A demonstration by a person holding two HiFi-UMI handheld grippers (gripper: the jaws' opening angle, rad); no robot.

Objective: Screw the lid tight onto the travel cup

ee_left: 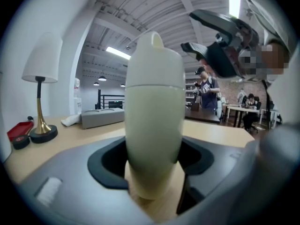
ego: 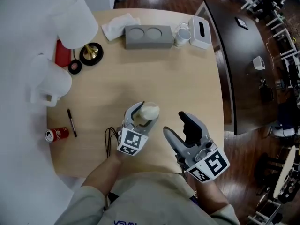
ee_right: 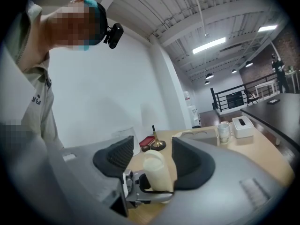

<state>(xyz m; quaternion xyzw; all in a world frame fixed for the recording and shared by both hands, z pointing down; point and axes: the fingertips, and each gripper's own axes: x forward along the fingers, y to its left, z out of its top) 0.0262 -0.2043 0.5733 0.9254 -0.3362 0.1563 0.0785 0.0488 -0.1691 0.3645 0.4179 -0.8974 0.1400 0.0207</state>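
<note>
Wood table (ego: 183, 78), cup (ego: 149, 111), perhaps warehouse ceiling (ee_left: 140, 8).

Table (ego: 187, 78) centre open beyond travel cup (ego: 150, 110); pen (ego: 71, 122), can (ego: 56, 134) left; tray (ego: 148, 40), possibly mug (ego: 182, 34), far edge.

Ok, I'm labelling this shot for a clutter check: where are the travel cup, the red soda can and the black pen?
travel cup (ego: 149, 111), head view, on its cream lid.
red soda can (ego: 60, 134), head view, on its red side wall.
black pen (ego: 71, 122), head view, on the middle of its barrel.
</note>
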